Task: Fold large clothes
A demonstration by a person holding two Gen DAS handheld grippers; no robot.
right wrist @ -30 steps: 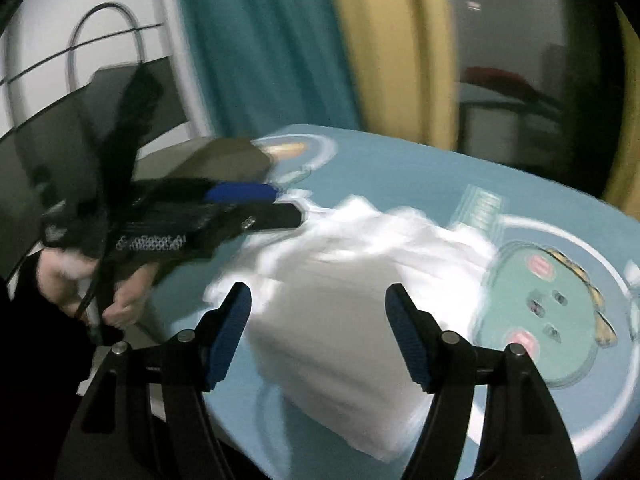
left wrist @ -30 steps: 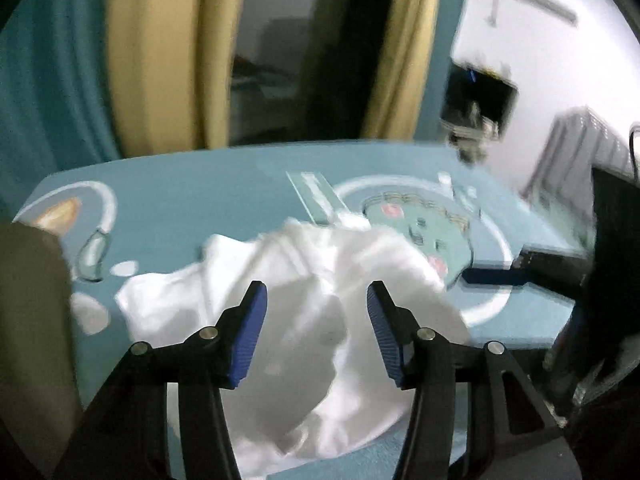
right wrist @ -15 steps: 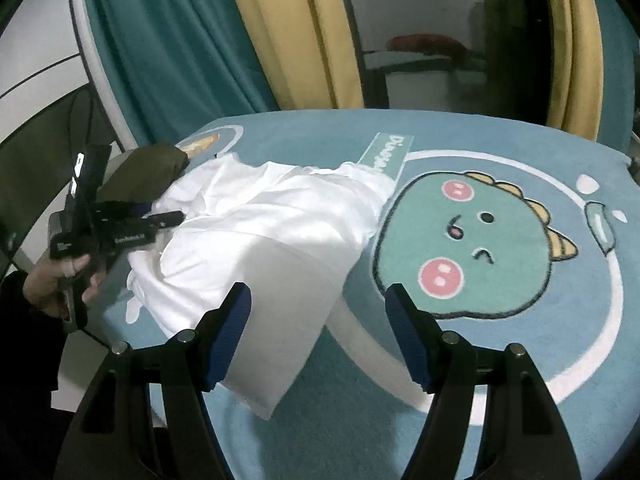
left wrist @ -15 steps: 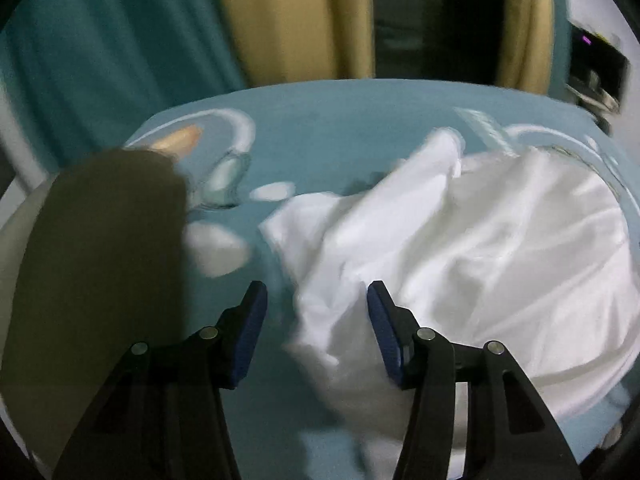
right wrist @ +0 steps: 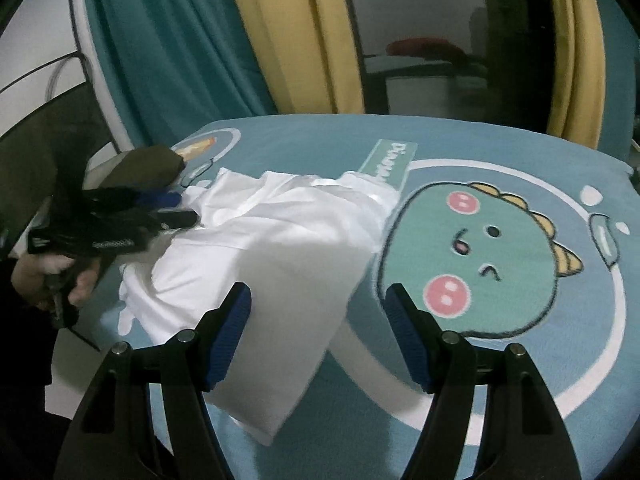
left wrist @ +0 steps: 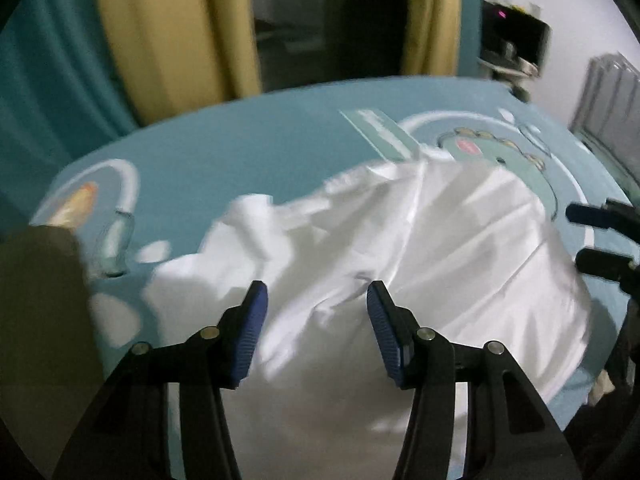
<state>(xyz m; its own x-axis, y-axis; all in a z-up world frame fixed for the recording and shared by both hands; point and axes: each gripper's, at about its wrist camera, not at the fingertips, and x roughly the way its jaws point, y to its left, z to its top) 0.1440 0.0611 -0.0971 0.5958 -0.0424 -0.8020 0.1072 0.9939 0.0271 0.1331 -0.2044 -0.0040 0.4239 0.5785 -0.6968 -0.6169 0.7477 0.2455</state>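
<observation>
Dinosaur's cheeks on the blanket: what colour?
Pink cheeks on a green dinosaur; clearest in the right wrist view.

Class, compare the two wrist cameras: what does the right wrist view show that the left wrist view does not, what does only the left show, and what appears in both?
Only the right wrist view shows the whole dinosaur face on the blanket and the hand holding the left gripper. Only the left wrist view shows a dark device by the white wall and the right gripper from the side. Both share the crumpled white garment, the teal blanket, the olive cloth and the yellow curtains.
</observation>
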